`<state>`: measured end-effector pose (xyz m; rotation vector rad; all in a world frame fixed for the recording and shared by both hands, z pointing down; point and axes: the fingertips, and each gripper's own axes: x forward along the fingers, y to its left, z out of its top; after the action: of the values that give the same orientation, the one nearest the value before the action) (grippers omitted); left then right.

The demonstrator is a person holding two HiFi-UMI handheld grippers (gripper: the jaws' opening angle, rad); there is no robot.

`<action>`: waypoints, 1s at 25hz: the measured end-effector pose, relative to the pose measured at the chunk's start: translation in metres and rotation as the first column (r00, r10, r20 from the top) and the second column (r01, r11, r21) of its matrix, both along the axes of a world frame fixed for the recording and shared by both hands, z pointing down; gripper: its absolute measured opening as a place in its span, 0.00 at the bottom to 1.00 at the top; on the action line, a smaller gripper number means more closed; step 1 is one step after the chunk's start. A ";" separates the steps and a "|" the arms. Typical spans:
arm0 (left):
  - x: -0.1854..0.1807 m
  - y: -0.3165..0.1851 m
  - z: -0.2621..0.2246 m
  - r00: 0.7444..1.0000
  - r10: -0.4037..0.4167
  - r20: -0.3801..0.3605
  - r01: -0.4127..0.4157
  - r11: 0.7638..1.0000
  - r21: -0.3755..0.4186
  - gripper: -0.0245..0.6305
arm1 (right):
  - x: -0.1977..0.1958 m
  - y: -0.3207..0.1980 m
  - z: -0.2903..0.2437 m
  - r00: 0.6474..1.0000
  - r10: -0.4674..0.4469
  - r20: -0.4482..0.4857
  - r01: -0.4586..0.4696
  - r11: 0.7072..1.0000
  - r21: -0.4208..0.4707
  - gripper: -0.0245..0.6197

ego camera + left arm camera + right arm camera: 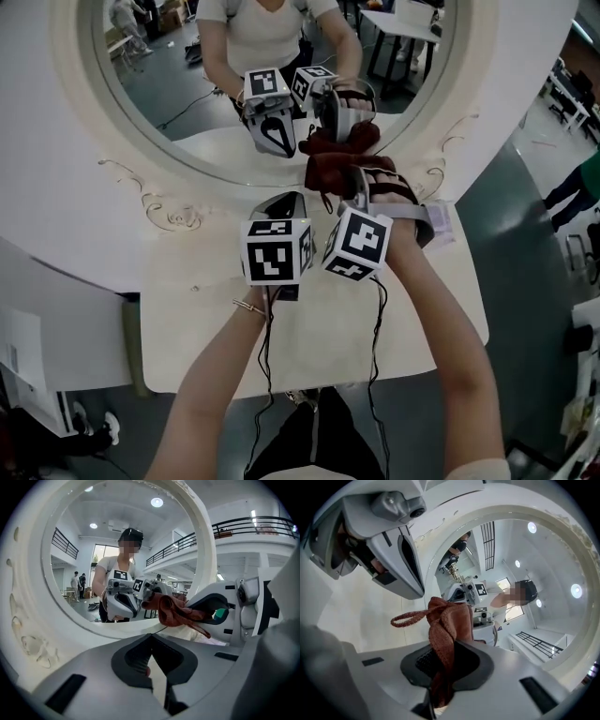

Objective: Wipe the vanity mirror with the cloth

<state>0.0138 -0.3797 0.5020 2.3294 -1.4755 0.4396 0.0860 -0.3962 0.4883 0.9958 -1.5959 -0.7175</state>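
The round vanity mirror (178, 89) stands in a cream carved frame (89, 150) on a cream table (412, 309). A dark red cloth (330, 169) is bunched at the mirror's lower rim, and my right gripper (349, 187) is shut on it. In the right gripper view the cloth (447, 630) rises from between the jaws, with a loop hanging to the left. My left gripper (284, 202) sits just left of the cloth, jaws together and empty. From the left gripper view, the cloth (173, 613) lies ahead to the right, before the glass (117, 550).
Black cables (268, 347) hang from both grippers over the table's front edge. A white cabinet (37, 347) stands low at the left. The glass reflects the person, both grippers and a hall. Another person's leg (572, 192) shows at the far right.
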 end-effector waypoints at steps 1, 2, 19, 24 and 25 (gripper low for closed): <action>-0.004 -0.001 0.005 1.000 -0.003 0.001 0.003 1.000 -0.005 0.05 | -0.002 -0.003 0.003 1.000 0.004 -0.002 -0.004 1.000 0.003 0.13; -0.007 -0.002 0.009 1.000 -0.005 0.002 0.005 1.000 -0.009 0.05 | -0.003 -0.004 0.005 1.000 0.007 -0.002 -0.007 1.000 0.005 0.13; -0.031 0.003 -0.044 1.000 -0.002 -0.011 0.002 0.999 0.049 0.05 | -0.003 0.008 -0.031 0.999 0.013 -0.029 -0.012 1.000 0.023 0.13; -0.046 0.016 -0.079 0.999 -0.006 -0.045 0.010 0.995 0.098 0.04 | -0.004 0.025 -0.068 0.999 0.026 0.023 -0.027 0.998 0.063 0.13; -0.050 0.020 -0.086 0.999 -0.004 -0.054 0.010 0.994 0.108 0.04 | -0.005 0.030 -0.075 0.999 0.027 0.044 -0.030 0.997 0.069 0.13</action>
<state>-0.0357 -0.3599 0.4158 2.3979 -1.5167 0.2993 0.0810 -0.3661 0.4130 1.0895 -1.5993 -0.7411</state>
